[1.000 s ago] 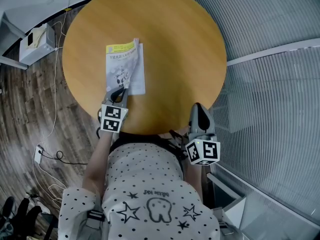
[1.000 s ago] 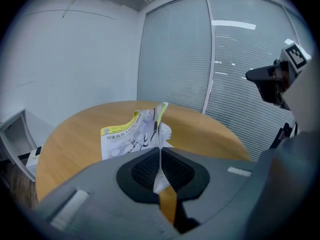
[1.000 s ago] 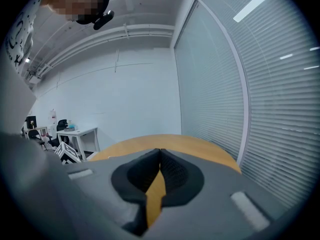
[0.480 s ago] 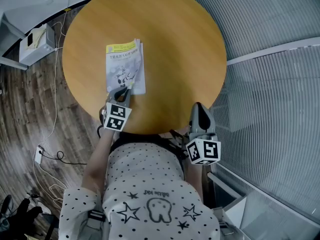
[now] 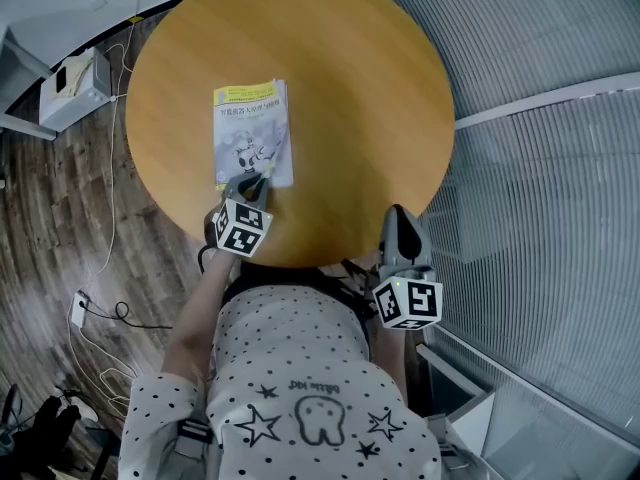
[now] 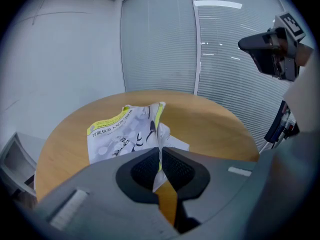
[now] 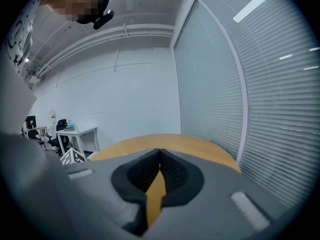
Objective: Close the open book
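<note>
Now the left gripper (image 5: 255,178), clamped on the cover (image 6: 125,129) just ahead, has lowered it; the book (image 5: 252,133) lies nearly closed.

Bare tabletop (image 5: 370,98) lies right of the book (image 5: 252,133).

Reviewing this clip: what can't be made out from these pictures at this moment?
- Head view: the left gripper covers the near corner of the book, so how many leaves it pinches is hidden.
- Left gripper view: the gripper's own body blocks the book's near edge and the table beneath.
- Cover print: too small in head view, warped in left gripper view.
- Right gripper view: the book is out of frame beyond the shut right gripper.
</note>
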Demonstrator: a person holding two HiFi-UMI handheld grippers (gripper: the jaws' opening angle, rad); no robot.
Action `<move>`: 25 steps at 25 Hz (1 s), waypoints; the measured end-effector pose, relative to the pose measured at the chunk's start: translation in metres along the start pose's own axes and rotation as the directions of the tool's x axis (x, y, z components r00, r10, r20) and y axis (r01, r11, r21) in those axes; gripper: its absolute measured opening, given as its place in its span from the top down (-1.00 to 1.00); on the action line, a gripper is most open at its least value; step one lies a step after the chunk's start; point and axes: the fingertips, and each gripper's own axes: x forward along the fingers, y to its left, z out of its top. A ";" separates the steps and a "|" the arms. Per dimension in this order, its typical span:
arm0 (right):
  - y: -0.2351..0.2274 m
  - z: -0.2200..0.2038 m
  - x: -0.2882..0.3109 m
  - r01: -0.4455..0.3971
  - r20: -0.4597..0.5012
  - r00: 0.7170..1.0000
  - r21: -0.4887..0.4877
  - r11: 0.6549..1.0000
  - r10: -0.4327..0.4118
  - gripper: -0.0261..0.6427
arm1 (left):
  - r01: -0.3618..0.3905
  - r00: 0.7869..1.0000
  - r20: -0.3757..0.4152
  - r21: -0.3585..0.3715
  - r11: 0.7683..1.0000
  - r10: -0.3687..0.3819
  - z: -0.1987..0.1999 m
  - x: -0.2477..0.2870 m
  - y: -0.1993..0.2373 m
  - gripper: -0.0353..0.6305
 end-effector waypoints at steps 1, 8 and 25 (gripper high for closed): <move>0.001 0.000 0.000 -0.002 0.001 1.000 0.001 1.000 0.002 0.91 | 0.002 1.000 -0.004 0.002 1.000 -0.002 -0.002 0.002 -0.001 0.82; -0.005 0.000 -0.002 -0.005 -0.002 1.000 0.001 1.000 0.005 0.91 | 0.027 0.999 -0.043 0.003 1.000 -0.027 -0.005 0.014 -0.008 0.80; 0.005 -0.007 0.003 -0.029 -0.005 1.000 -0.008 1.000 0.029 0.91 | 0.031 0.998 -0.051 0.015 0.999 -0.030 -0.014 0.028 -0.017 0.72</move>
